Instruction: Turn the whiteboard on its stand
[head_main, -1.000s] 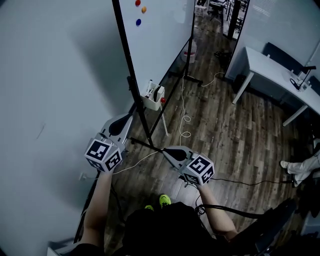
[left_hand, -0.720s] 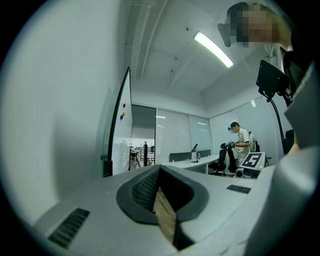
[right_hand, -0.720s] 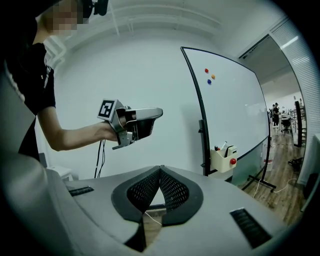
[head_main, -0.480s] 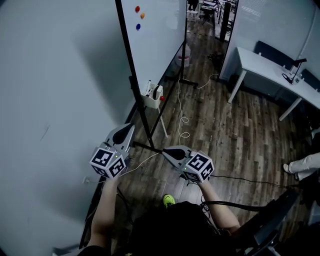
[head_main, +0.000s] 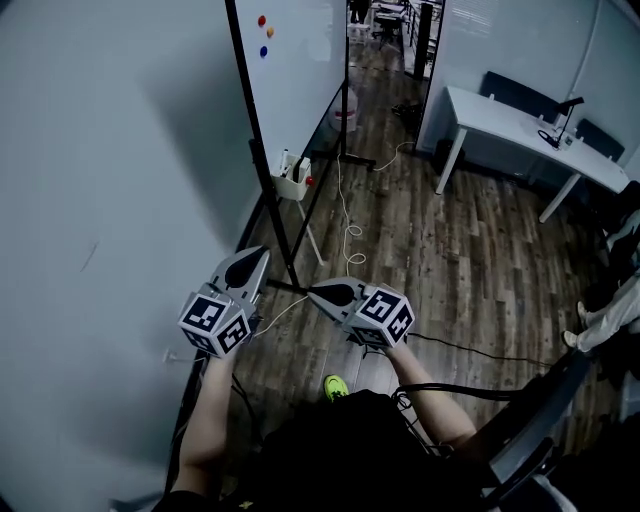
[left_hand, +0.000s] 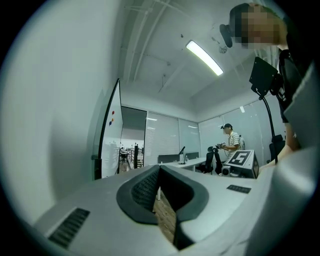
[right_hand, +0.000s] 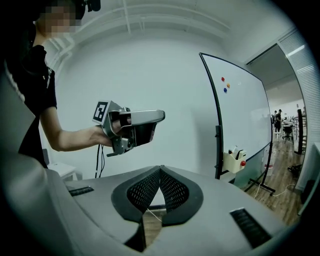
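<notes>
Plank floor (head_main: 450, 260) lies open to the right of the stand; grey wall (head_main: 100, 200) close along the left. Left hand-held gripper (head_main: 264, 252) and right hand-held gripper (head_main: 312, 290), both closed on nothing, sit just beside the black post (head_main: 270, 190) near its foot, one on each side. The whiteboard (head_main: 300, 70) stands upright ahead. Pen caddy (head_main: 292, 186) hangs on the frame; white cable (head_main: 350, 232) trails over the floor beyond.
</notes>
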